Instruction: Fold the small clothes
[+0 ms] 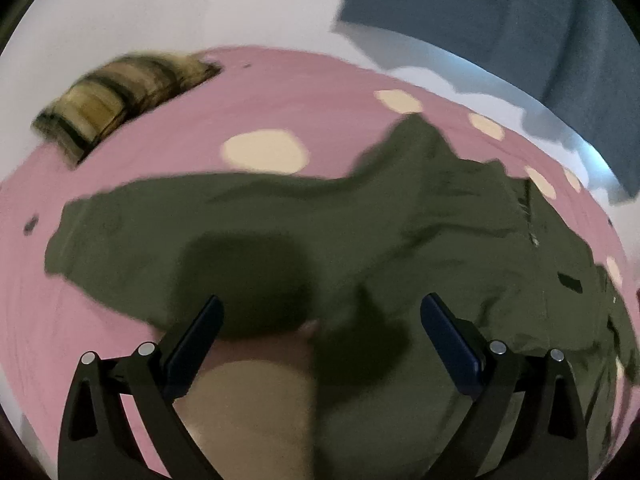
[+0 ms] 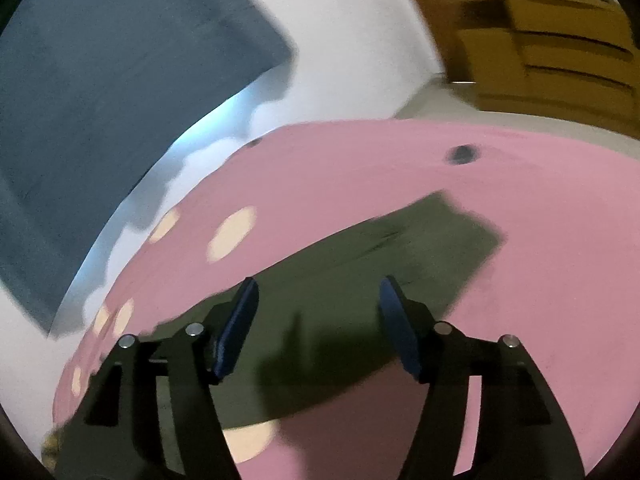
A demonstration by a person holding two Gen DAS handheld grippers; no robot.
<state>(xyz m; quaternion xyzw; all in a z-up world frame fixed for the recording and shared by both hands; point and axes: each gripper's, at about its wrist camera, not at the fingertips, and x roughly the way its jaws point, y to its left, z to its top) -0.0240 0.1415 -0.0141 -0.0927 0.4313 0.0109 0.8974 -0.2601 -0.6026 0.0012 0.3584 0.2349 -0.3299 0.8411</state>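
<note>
While both grippers are hanging above it with nothing in their grasp, the olive garment [image 1: 304,240] is lying loose and rumpled on the pink cloth [image 1: 160,132] that is covering the counter. The left gripper [image 1: 320,320] is standing with its jaws spread wide, only fabric and shadow showing between them, no pad touching anything. The right gripper [image 2: 318,300] is holding its jaws well apart too, over a flatter stretch of the garment [image 2: 360,256] that is running out to a squared end.

Risks from here, as I judge them:

- Both views are smearing with blur, so a grab made at this pace is likely to be landing off the hem and catching a mid-panel bunch instead.
- On the left side the fabric is sitting in ridges; pinching a ridge is likely to be taking two layers and folding a crease in.
- A deep pinch is also risking the pink cloth coming up with the garment and dragging it askew.
- The striped item [image 1: 120,96] near the far edge is lying well apart, so it is hardly threatening the fold.
</note>
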